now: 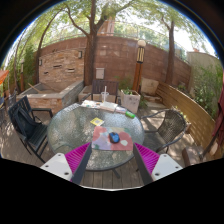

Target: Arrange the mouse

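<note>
A small dark blue mouse (115, 138) lies on a reddish mouse mat (111, 141) near the front edge of a round glass table (75, 125). My gripper (112, 157) is held back from the table with its fingers wide apart and nothing between them. The pink pads (77, 156) show at either side, below the table's front edge. The mouse is beyond the fingers, roughly centred between them.
Dark patio chairs stand left (28, 125) and right (167, 128) of the table. A yellow note (96, 122) and a small dark object (129, 113) lie on the glass. A brick wall (110, 60), planters (130, 100) and wooden decking (110, 178) surround it.
</note>
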### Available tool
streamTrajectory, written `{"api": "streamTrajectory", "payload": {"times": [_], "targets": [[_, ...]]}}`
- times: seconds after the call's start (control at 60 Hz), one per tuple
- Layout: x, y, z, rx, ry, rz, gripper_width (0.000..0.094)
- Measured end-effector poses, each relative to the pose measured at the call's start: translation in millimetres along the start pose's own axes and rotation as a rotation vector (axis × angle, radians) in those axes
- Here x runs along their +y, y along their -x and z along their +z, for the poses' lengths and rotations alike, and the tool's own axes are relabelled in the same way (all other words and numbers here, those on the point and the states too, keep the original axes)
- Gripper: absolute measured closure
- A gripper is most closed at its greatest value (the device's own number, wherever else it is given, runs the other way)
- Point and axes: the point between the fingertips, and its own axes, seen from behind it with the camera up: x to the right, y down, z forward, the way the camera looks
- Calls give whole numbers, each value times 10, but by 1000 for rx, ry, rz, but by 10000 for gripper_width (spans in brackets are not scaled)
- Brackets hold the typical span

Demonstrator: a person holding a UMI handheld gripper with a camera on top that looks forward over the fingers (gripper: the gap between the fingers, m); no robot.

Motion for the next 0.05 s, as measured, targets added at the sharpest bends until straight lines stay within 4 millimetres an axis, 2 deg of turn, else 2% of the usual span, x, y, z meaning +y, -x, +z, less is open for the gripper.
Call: {"api": "streamTrajectory", "payload": {"times": [0.05], "targets": [[35, -36, -21, 8, 12, -5, 87]]}}
